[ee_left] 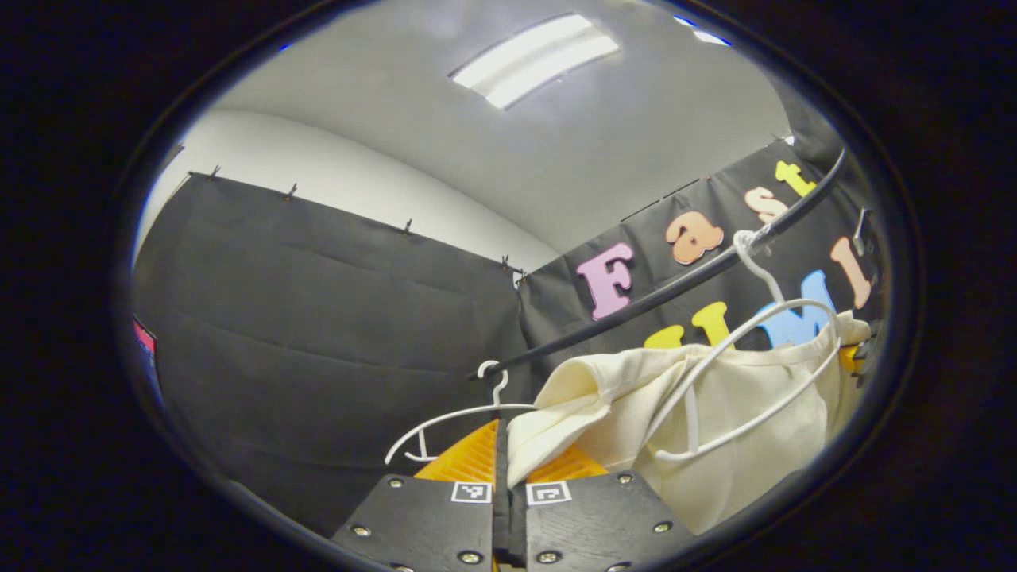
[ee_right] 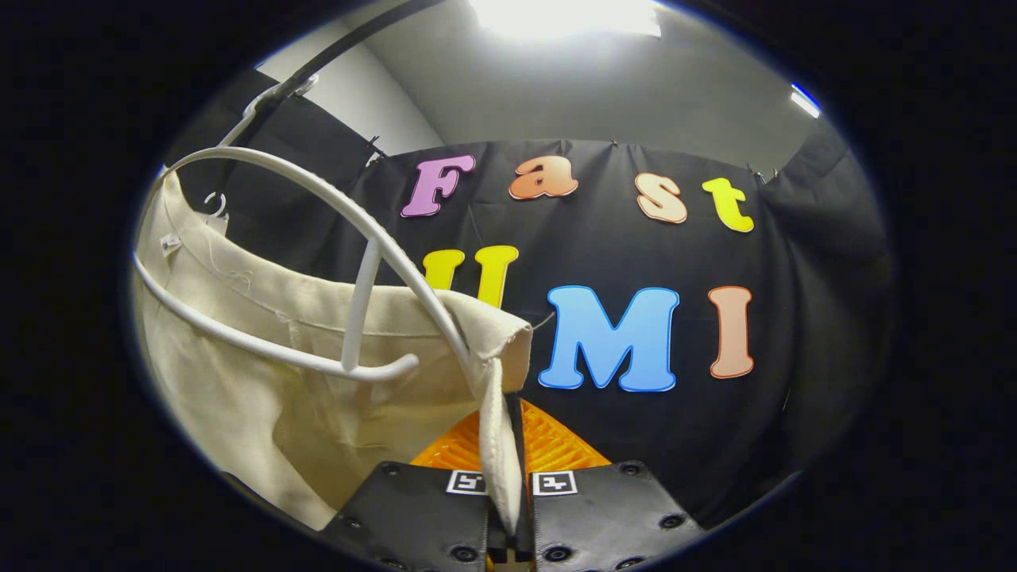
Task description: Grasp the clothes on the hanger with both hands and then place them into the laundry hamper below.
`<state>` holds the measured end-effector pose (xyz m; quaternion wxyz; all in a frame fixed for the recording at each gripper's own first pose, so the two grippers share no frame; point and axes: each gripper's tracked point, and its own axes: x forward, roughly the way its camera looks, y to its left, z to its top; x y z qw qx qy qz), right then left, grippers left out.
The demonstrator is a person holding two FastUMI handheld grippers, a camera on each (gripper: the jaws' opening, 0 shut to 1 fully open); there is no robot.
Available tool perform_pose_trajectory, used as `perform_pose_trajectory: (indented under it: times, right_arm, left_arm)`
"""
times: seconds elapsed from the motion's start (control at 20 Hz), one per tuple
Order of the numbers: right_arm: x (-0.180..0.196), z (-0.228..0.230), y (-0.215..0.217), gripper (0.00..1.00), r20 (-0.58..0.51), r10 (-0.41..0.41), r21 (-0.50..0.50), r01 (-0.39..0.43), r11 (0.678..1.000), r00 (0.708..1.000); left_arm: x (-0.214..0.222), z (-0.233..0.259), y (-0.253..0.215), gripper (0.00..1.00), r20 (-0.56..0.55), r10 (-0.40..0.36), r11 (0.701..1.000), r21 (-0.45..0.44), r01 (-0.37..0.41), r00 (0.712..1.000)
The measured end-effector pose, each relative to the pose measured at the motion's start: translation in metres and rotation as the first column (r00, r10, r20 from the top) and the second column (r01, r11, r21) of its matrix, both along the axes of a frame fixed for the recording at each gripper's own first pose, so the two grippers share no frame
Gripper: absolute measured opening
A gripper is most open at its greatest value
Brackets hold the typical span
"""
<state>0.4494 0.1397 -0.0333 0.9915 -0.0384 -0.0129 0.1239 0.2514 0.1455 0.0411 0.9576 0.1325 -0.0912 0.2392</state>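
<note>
In the left gripper view the left tongs sit with their orange fingers pressed together on a fold at the edge of the cream garment, which rises up and to the right from between them. In the right gripper view the right tongs are clamped on a narrow hem strip at the garment's other corner, the cloth running down between the two fingers.

The garment is on a white hanger, its waistband edge draped over the hanger's curved arm, with the hook over a black rail. Just left of the left tongs a second, bare white hanger hangs from the same rail's end, close beside the gripped fold.

To the right of the right tongs lies open room up to the black cloth wall. Left of the left tongs more black cloth stands well apart.
</note>
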Motion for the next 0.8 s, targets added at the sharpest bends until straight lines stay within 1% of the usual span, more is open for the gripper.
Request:
perform_pose_trajectory:
  times: [0.1,0.2,0.25,0.3,0.45,0.65,0.7,0.8]
  right_arm:
    - [0.000,-0.009,0.007,0.08,-0.020,0.014,-0.010,-0.014,1.000,1.000]
    - [-0.004,-0.012,0.010,0.05,-0.014,0.014,-0.017,-0.014,1.000,1.000]
    - [-0.005,-0.014,0.011,0.08,-0.015,0.015,-0.018,-0.015,1.000,1.000]
    - [-0.006,-0.020,0.013,0.04,-0.025,0.018,-0.022,-0.019,1.000,1.000]
    - [-0.013,-0.034,0.016,0.05,-0.050,0.019,-0.029,-0.020,0.999,0.999]
    - [-0.029,-0.038,0.016,0.05,-0.048,0.011,-0.049,-0.013,0.999,0.999]
    - [-0.033,-0.043,0.015,0.01,-0.057,0.009,-0.049,-0.011,0.999,0.998]
    - [-0.042,-0.054,0.011,0.08,-0.087,-0.004,-0.045,0.000,0.999,0.996]
  left_arm:
    - [0.001,-0.014,0.007,0.02,-0.030,0.001,1.000,-0.019,-0.001,1.000]
    - [0.002,-0.019,0.010,0.01,-0.032,0.004,1.000,-0.016,-0.004,0.999]
    - [0.000,-0.021,0.010,0.02,-0.035,0.007,1.000,-0.009,-0.007,0.999]
    - [0.000,-0.026,0.011,0.02,-0.044,0.006,1.000,-0.009,-0.007,0.999]
    - [-0.003,-0.046,0.017,0.02,-0.082,0.006,0.999,-0.049,-0.010,0.997]
    - [-0.008,-0.053,0.017,0.01,-0.099,-0.001,0.999,-0.051,-0.004,0.995]
    - [-0.009,-0.056,0.015,0.01,-0.105,-0.006,0.998,-0.055,0.001,0.994]
    - [-0.013,-0.065,0.012,0.01,-0.117,-0.025,0.997,-0.073,0.017,0.993]
